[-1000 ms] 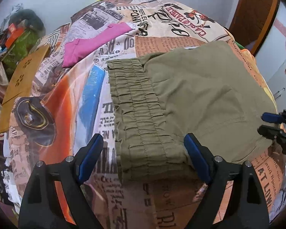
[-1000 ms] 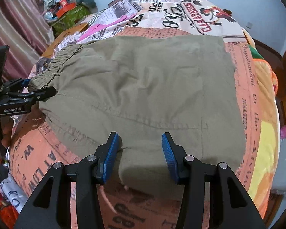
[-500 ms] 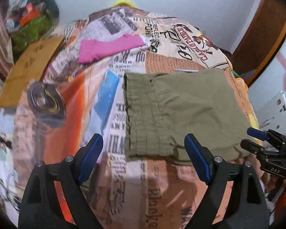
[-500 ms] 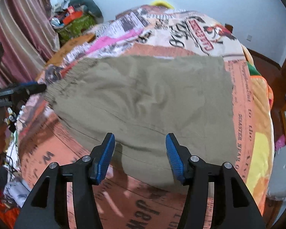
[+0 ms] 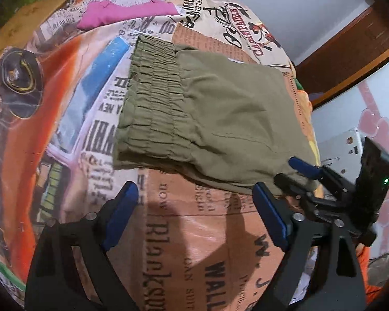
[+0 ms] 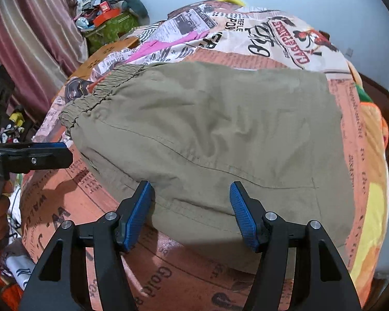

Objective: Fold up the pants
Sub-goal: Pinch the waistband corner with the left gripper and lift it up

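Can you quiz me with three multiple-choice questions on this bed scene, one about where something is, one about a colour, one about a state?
1. Where is the pink garment?
A. beyond the pants' waistband
B. on top of the pants
C. between the left hand-held gripper's pads

2. What colour are the pants?
A. navy
B. olive green
C. white

3. How do the pants lie?
A. hanging in the air
B. rolled into a ball
C. folded flat on the bedspread

Answers: 1 A, it lies farther up the bed; 2 B, olive cloth; 3 C, a flat rectangle.
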A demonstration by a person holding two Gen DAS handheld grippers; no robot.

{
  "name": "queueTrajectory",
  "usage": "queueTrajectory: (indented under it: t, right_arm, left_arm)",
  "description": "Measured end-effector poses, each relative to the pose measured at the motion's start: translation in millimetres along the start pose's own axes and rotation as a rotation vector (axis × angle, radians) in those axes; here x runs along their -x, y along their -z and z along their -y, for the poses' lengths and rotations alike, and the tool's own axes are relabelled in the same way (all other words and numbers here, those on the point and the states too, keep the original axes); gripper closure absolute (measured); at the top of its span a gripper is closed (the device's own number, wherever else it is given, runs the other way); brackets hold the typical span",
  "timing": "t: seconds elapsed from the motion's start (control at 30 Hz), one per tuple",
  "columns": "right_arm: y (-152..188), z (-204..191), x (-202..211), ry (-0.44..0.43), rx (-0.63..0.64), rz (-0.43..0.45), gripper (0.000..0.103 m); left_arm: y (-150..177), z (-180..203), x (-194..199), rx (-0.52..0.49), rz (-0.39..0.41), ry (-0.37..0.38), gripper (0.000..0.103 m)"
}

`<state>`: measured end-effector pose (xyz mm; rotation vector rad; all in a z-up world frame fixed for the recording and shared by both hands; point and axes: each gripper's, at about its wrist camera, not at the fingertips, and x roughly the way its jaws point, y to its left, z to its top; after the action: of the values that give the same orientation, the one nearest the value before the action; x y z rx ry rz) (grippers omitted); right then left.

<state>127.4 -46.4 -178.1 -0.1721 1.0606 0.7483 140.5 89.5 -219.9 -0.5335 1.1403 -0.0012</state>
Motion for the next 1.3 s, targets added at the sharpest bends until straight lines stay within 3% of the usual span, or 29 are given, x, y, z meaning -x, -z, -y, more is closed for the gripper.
queueTrajectory:
  t: [0.27,0.47,0.53,0.57,0.6,0.63,0.67,0.97,1.1,1.3]
  right_arm:
    - [1.7,1.7,-2.9,-0.023,-0.001,-0.010,0.043]
    - [2.2,3.6,-4.6,-0.039,-0.010,-0.010,0.043]
    - [2.6,3.6,-4.5,-0.040,-0.011,-0.007,0.043]
    - [2.9,3.9,-4.6,-0.042,-0.013,-0.006,0.043]
    - [3.3,4.4,-4.3,-0.043,-0.014,-0.004,0.043]
    - [3.6,4.4,-4.0,-0.043,-0.016,-0.003,0.043]
    - [3.6,5.0,-4.1,-0.043,-0.015,-0.002,0.043]
    - [3.2,9.5,4.2,-0.032,-0.069,0.007,0.043]
    - [2.4,24.5,25.3,-0.024,-0.139,0.057,0.043]
    - [10.8,60.3,58.7,0.034,-0.243,0.114,0.043]
  left_arm:
    - [-16.1,-25.6,-10.2,0.203,0.009,0.180,0.001]
    - [-32.6,-29.3,-22.2,0.277,0.028,0.187,0.001]
    - [-35.1,-30.6,-22.3,0.313,0.046,0.160,0.008]
    - [-36.1,-28.5,-20.0,0.316,0.065,0.101,0.023]
    - [-36.5,-27.9,-19.4,0.305,0.075,0.059,0.032]
    - [-36.8,-25.1,-18.7,0.279,0.085,-0.004,0.049]
    - [-36.1,-23.0,-18.5,0.256,0.091,-0.054,0.053]
    - [-33.1,-12.6,-9.0,0.148,0.155,-0.110,0.060]
    - [-34.7,-10.8,-0.6,0.122,0.182,-0.126,0.063]
    - [-37.5,0.6,21.7,0.005,0.277,-0.251,0.064]
